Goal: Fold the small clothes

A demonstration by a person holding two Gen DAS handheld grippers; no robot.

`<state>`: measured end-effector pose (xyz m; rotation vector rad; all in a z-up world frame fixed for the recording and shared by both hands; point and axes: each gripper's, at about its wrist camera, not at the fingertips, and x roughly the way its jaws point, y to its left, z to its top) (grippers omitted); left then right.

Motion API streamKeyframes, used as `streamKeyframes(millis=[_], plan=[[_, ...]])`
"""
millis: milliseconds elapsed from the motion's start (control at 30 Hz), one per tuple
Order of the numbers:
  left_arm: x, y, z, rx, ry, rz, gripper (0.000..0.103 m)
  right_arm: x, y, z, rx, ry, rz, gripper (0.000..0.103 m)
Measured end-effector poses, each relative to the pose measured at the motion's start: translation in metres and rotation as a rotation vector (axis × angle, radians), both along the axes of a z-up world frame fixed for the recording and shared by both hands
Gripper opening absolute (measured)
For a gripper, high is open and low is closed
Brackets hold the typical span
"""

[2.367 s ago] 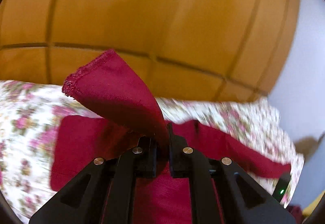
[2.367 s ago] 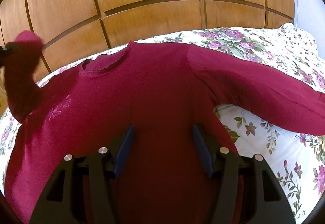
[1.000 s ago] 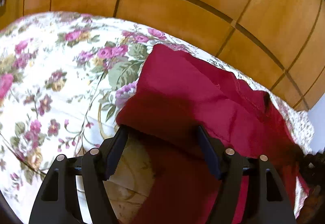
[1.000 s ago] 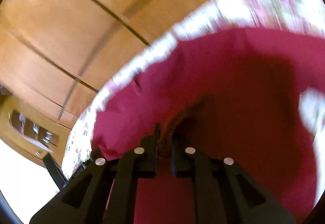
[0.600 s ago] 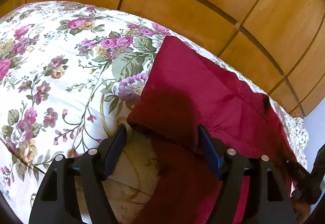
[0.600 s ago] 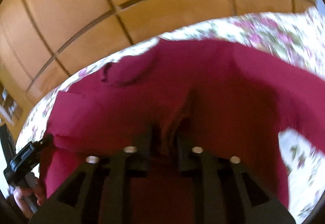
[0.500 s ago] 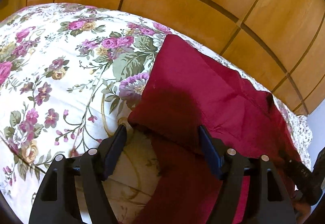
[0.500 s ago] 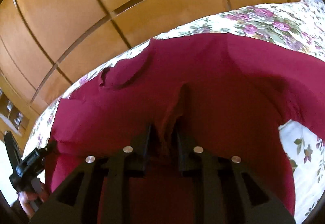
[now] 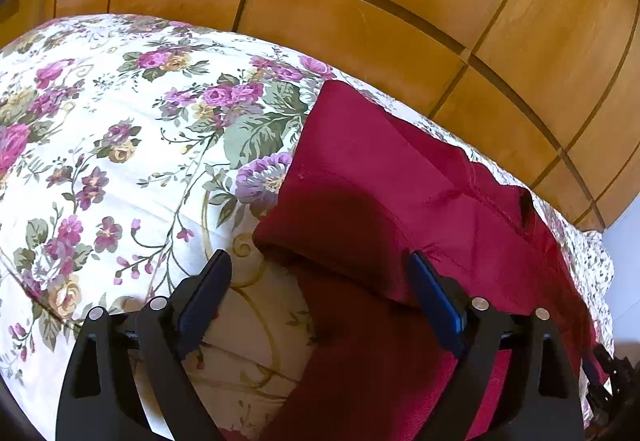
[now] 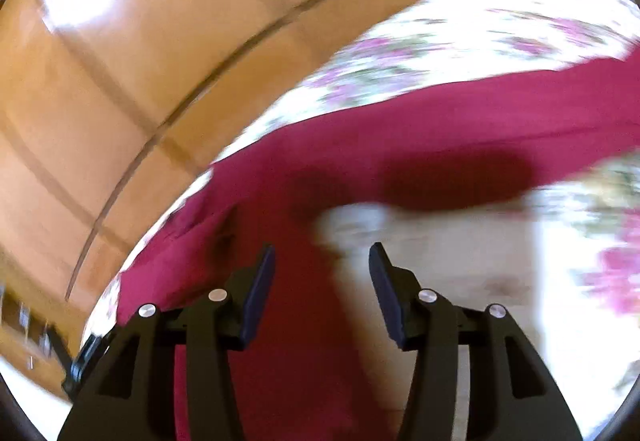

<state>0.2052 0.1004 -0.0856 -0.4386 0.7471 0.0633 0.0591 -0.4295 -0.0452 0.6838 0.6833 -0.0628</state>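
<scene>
The right gripper [image 10: 322, 261] has let go of the pinched cloth and swung toward the spread sleeve [image 10: 460, 129]; its jaws have just been opening, nothing pressed btwn them; left gripper [image 9: 320, 273] jaws have opened wider, gripping nothing, over the folded sleeve [image 9: 352, 169]; the red top [image 9: 460, 221] lies on the bed [image 9: 120, 161]; so one sleeve's done, other is prob. next.

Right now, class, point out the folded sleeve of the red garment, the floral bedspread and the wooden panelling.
folded sleeve [image 9: 360, 161], left wrist view: flat top of the fold.
floral bedspread [image 9: 120, 161], left wrist view: bare printed cloth.
wooden panelling [image 9: 360, 17], left wrist view: middle panel.
</scene>
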Motion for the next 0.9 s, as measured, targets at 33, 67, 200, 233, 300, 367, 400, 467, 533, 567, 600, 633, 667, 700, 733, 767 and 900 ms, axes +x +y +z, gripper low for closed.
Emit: streamKeyframes(millis=[33, 67, 200, 233, 300, 367, 400, 467, 533, 567, 600, 633, 667, 700, 733, 767, 900], plan=[[0.000, -0.001, 0.000, 0.001, 0.000, -0.001, 0.088, -0.008, -0.022, -0.002, 0.016, 0.012, -0.054, 0.049], [0.001, -0.001, 0.000, 0.001, 0.000, -0.001, 0.088, -0.015, -0.041, -0.004, 0.035, 0.019, -0.102, 0.049], [0.001, -0.002, 0.001, 0.004, 0.002, 0.002, 0.088, -0.037, -0.111, -0.019, 0.154, 0.030, -0.295, 0.048], [0.001, -0.003, 0.001, 0.006, 0.004, 0.001, 0.088, -0.042, -0.127, -0.023, 0.200, 0.016, -0.337, 0.048], [0.002, -0.003, 0.000, 0.008, 0.007, 0.001, 0.088, -0.049, -0.151, -0.031, 0.304, -0.039, -0.399, 0.048], [0.002, -0.004, 0.000, 0.011, 0.012, 0.000, 0.088, -0.053, -0.174, -0.039, 0.407, -0.100, -0.465, 0.048], [0.002, -0.003, -0.001, 0.010, 0.013, -0.001, 0.089, -0.055, -0.185, -0.043, 0.448, -0.125, -0.507, 0.048], [0.003, -0.003, -0.001, 0.007, 0.017, -0.005, 0.090, -0.051, -0.199, -0.046, 0.447, -0.102, -0.559, 0.023], [0.004, -0.003, -0.001, 0.008, 0.019, -0.007, 0.090, -0.047, -0.209, -0.046, 0.450, -0.067, -0.541, 0.006], [0.004, -0.003, -0.001, 0.008, 0.019, -0.007, 0.090, -0.048, -0.215, -0.041, 0.461, -0.094, -0.530, 0.006], [0.004, -0.002, -0.001, 0.007, 0.019, -0.007, 0.090, -0.052, -0.217, -0.031, 0.423, -0.123, -0.536, 0.006], [0.004, -0.002, -0.001, 0.006, 0.019, -0.007, 0.090, -0.055, -0.219, -0.024, 0.388, -0.140, -0.537, 0.006], [0.004, -0.003, -0.001, 0.006, 0.019, -0.007, 0.090, -0.059, -0.220, -0.015, 0.348, -0.168, -0.536, 0.005], [0.004, -0.002, -0.001, 0.006, 0.019, -0.008, 0.090, -0.060, -0.221, -0.011, 0.326, -0.171, -0.539, 0.005], [0.004, -0.003, -0.001, 0.008, 0.021, -0.008, 0.091, -0.059, -0.221, -0.013, 0.317, -0.145, -0.542, 0.005], [0.005, -0.003, -0.001, 0.008, 0.021, -0.010, 0.091, -0.058, -0.222, -0.018, 0.318, -0.109, -0.542, 0.005], [0.005, -0.001, -0.002, -0.004, 0.020, -0.013, 0.092, -0.052, -0.225, -0.047, 0.404, -0.013, -0.580, 0.005]])
